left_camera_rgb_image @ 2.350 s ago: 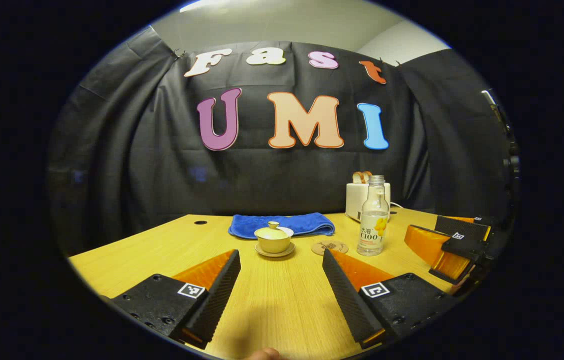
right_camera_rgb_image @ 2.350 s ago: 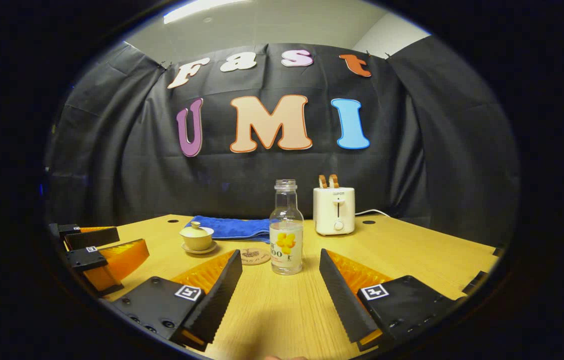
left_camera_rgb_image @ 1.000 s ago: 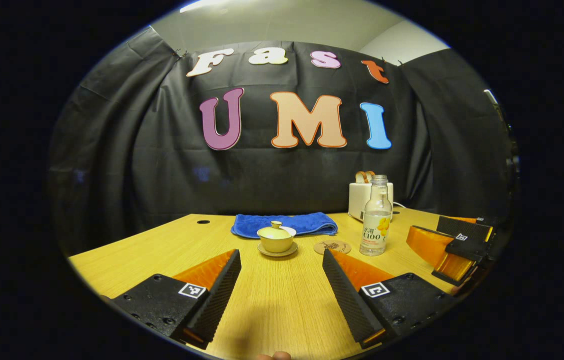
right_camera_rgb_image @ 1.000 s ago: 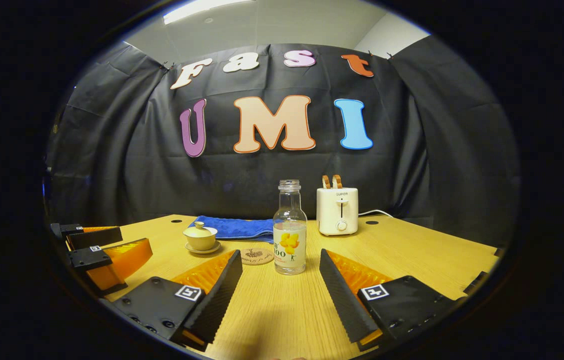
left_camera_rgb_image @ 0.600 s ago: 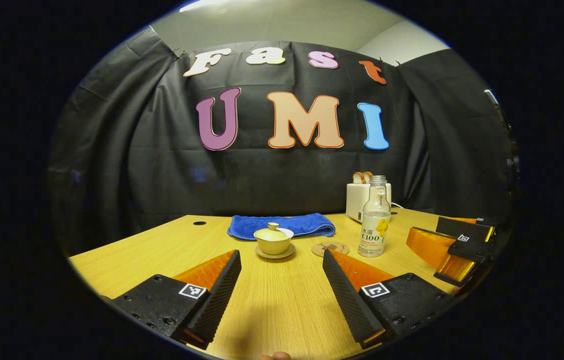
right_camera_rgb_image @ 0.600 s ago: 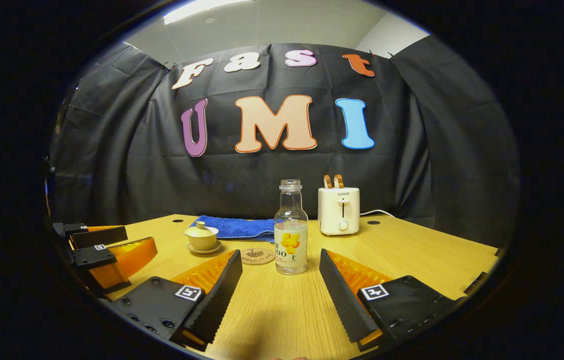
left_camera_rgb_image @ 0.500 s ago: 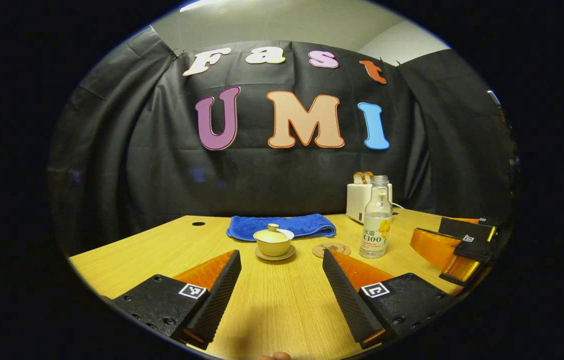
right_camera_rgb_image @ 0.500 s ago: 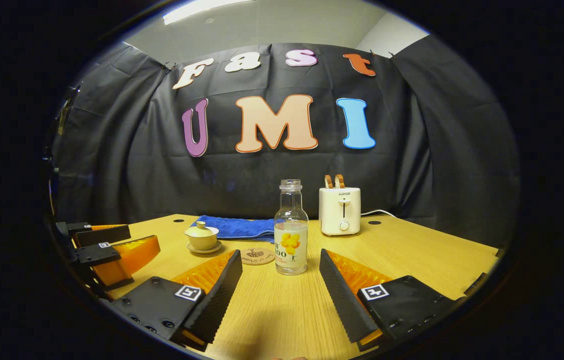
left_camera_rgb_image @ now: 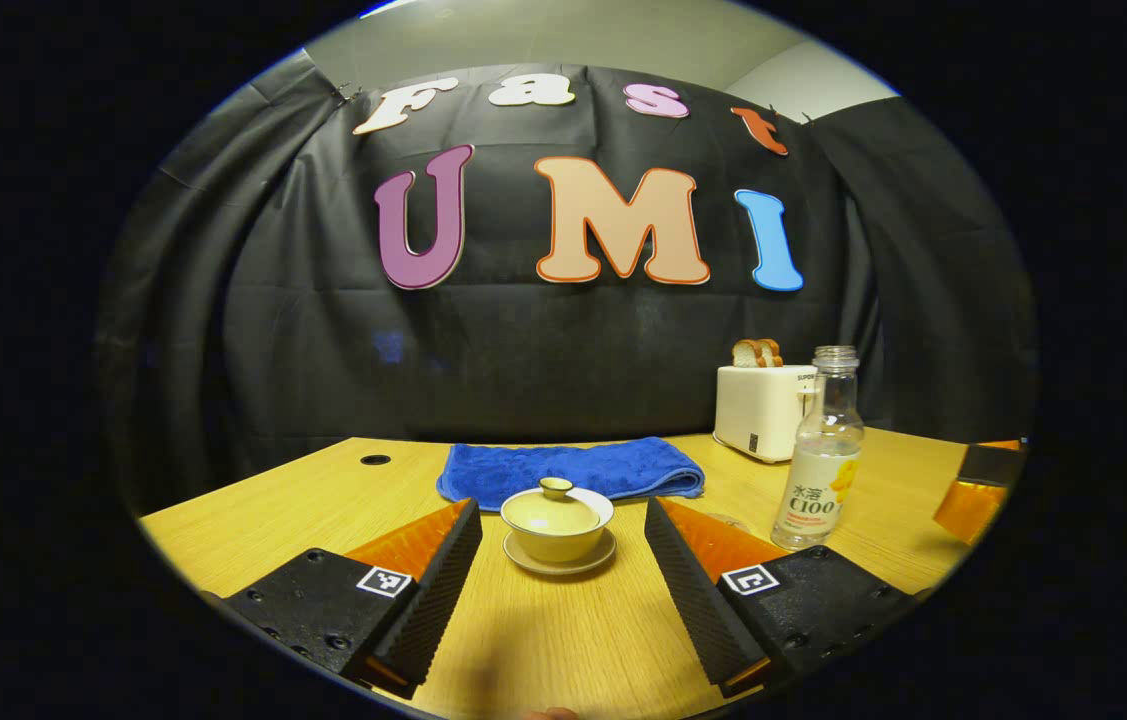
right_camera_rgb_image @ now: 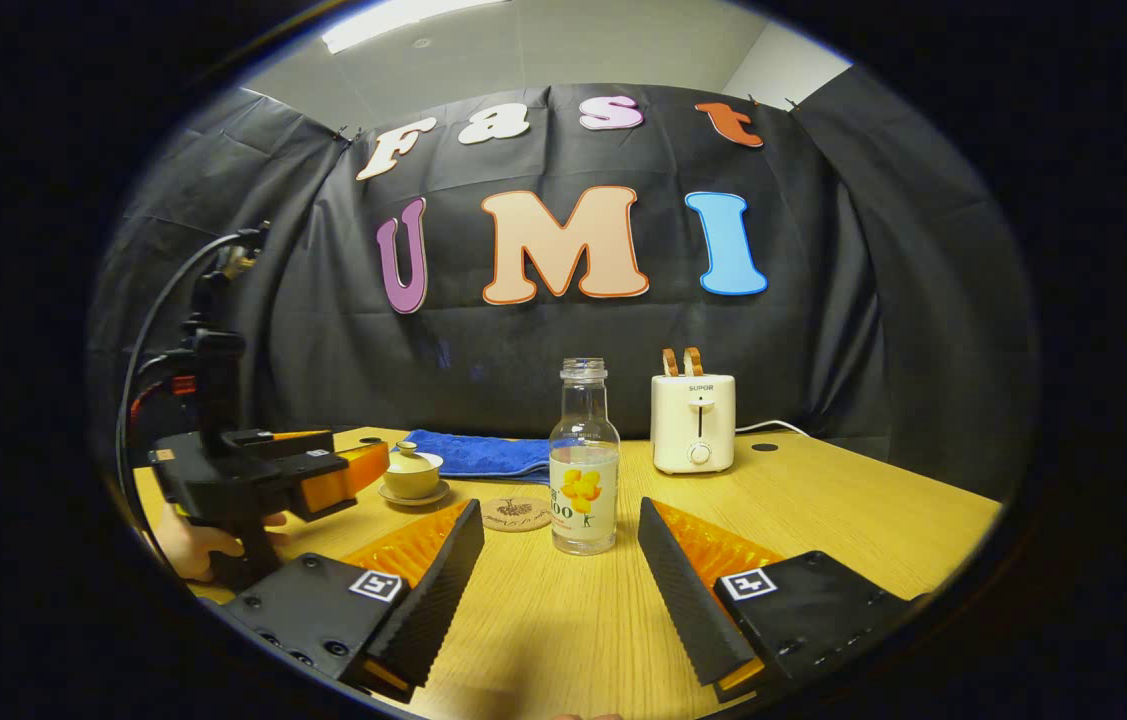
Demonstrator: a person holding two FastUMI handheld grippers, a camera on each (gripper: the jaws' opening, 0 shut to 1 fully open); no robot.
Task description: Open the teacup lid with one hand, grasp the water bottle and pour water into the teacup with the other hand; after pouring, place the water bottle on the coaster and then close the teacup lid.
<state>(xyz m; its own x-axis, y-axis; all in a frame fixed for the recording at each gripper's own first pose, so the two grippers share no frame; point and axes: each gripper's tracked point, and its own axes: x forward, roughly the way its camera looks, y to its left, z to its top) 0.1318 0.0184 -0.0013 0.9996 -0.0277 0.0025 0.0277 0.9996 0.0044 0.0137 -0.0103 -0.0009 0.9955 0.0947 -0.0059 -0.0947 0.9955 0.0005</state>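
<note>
One lidded teacup (left_camera_rgb_image: 557,516); half-full water bottle (right_camera_rgb_image: 583,461)

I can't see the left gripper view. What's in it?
The open left tool points at a lidded teacup on a saucer on a wooden table. A blue towel lies behind it; a bottle and toaster stand to the right.

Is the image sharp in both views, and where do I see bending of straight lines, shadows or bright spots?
Left gripper view: sharp; the table edge curves with the fisheye, and the teacup shows only a soft shadow. Right gripper view: sharp; a bright ceiling light glares at the top, the water bottle glints faintly, and the left gripper looks stretched near the rim.
</note>
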